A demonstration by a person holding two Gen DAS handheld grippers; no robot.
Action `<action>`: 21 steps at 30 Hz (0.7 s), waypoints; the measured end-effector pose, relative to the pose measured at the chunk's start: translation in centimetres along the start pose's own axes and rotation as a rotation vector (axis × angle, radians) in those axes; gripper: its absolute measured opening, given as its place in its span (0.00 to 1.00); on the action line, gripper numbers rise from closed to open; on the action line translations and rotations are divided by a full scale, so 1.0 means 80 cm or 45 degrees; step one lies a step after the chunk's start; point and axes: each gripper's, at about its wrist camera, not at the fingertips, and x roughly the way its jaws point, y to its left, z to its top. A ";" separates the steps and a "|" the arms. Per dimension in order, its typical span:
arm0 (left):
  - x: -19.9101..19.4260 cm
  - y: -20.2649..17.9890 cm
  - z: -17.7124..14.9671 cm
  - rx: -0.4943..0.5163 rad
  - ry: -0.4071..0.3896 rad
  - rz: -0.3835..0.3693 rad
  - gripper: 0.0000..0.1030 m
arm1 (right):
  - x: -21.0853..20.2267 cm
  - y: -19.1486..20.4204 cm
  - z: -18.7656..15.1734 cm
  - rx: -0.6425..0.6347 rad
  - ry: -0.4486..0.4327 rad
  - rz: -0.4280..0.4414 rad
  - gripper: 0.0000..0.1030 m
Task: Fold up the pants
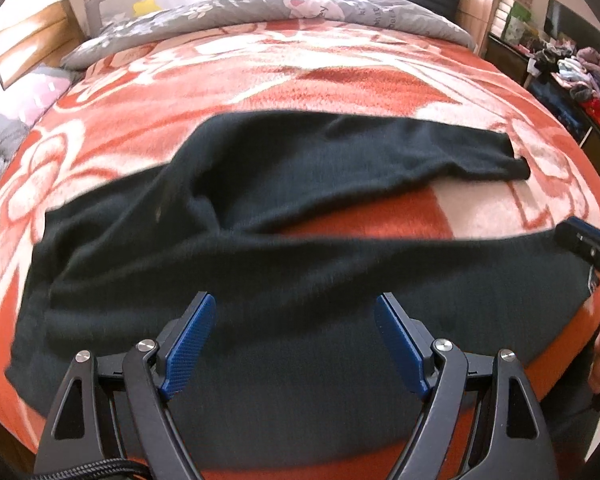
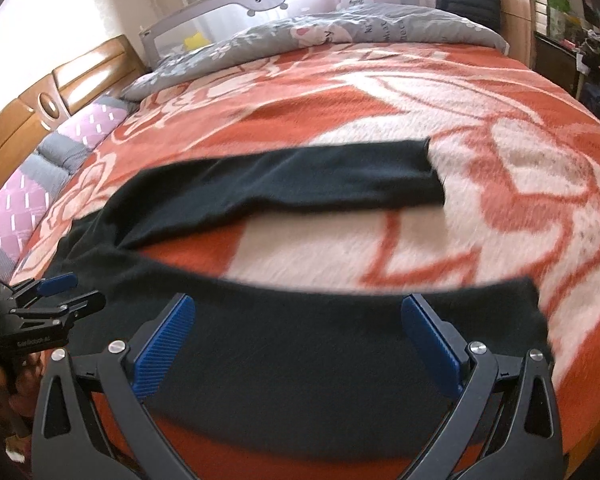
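pants (image 1: 260,248) lie across the blanket (image 1: 340,92), quilt (image 1: 300,12) behind.

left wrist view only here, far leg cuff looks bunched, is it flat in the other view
Observer: In the right wrist view the far leg's cuff lies flat on the blanket, edge straight.
Operator: near leg's end is cut off for me
Observer: The near leg's cuff lies on the blanket, just right of the right gripper.
Operator: is that gripper open
Observer: Yes, open over the near leg, holding nothing.
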 end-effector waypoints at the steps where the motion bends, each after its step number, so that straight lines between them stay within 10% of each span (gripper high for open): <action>1: 0.003 -0.001 0.007 0.011 0.004 0.001 0.80 | 0.003 -0.005 0.008 0.008 -0.005 -0.003 1.00; 21: 0.104 -0.020 0.200 0.349 0.080 -0.096 0.80 | 0.094 -0.104 0.152 0.107 0.098 -0.026 1.00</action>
